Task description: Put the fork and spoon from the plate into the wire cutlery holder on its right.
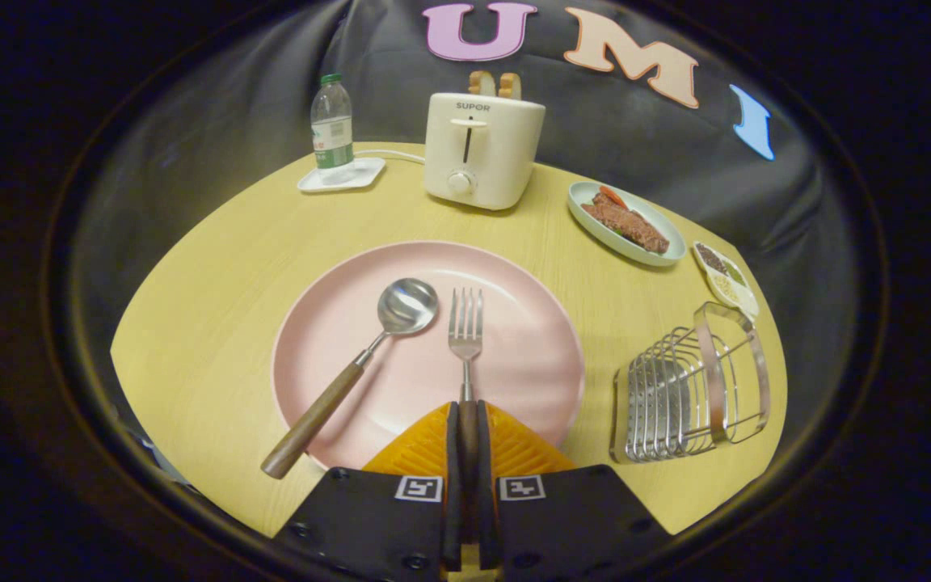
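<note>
The gripper (468, 428) has its two fingers pressed in on the dark handle of the fork (465, 331), pinching it between them low over the near rim of the pink plate (530, 356). The fork's long axis runs straight out from the fingers toward the plate's middle, tines pointing away toward the toaster (482, 149) beyond the plate; whether it is lifted clear of the plate yet I cannot tell. Just beside the fork, on the plate's other half, lies the spoon (352, 372), its bowl near the plate's centre and its wooden handle slanting back over the plate's near edge onto the table (207, 307), so its axis runs diagonally. Right of the plate, apart from it, stands the wire cutlery holder (688, 392), with nothing visible in it. So the task looks barely begun: the fork is gripped but not moved across, and the spoon is untouched. Farther from the plate sit a dish of food (625, 222), a small seasoning tray (726, 276) and a water bottle (331, 129).
</note>
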Demonstrator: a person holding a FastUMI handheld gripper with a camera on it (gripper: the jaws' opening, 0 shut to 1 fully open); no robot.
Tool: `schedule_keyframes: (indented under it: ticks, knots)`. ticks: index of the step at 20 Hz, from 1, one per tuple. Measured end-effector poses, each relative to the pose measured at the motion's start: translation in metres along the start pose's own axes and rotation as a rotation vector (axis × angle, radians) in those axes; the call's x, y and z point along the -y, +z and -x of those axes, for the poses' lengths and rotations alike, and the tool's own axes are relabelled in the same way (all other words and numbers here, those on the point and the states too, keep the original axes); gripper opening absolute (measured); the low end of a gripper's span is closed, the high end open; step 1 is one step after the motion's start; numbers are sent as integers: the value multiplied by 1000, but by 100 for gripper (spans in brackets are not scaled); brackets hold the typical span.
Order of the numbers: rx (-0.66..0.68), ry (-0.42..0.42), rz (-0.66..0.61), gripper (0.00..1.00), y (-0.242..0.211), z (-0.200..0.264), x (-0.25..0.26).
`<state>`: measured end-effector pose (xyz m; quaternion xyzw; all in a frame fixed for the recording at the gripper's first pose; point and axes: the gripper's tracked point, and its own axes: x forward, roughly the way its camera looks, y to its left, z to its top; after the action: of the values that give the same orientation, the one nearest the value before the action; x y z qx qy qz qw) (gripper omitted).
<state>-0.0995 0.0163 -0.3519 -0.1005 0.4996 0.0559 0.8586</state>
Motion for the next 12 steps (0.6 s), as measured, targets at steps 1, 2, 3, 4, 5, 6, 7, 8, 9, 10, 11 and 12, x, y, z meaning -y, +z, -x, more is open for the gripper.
schedule_keyframes:
  ticks: [1,2,3,4,5,6,7,8,9,10,11,12]
  knots:
    - [-5,-2,10,12,1,1,2]
    - [-4,5,10,11,2,3,1]
    - [-2,9,7,12,5,5,2]
    - [-3,14,4,12,7,7,2]
    - [-5,21,1,12,9,10,2]
    - [0,27,4,11,12,13,2]
    - [-1,23,20,11,14,13,4]
    - [-14,23,43,12,12,14,5]
    - [-21,25,55,10,11,14,4]
    - [-23,27,54,9,11,14,4]
    - [-30,23,50,8,11,16,5]
    - [-38,24,39,7,10,15,4]
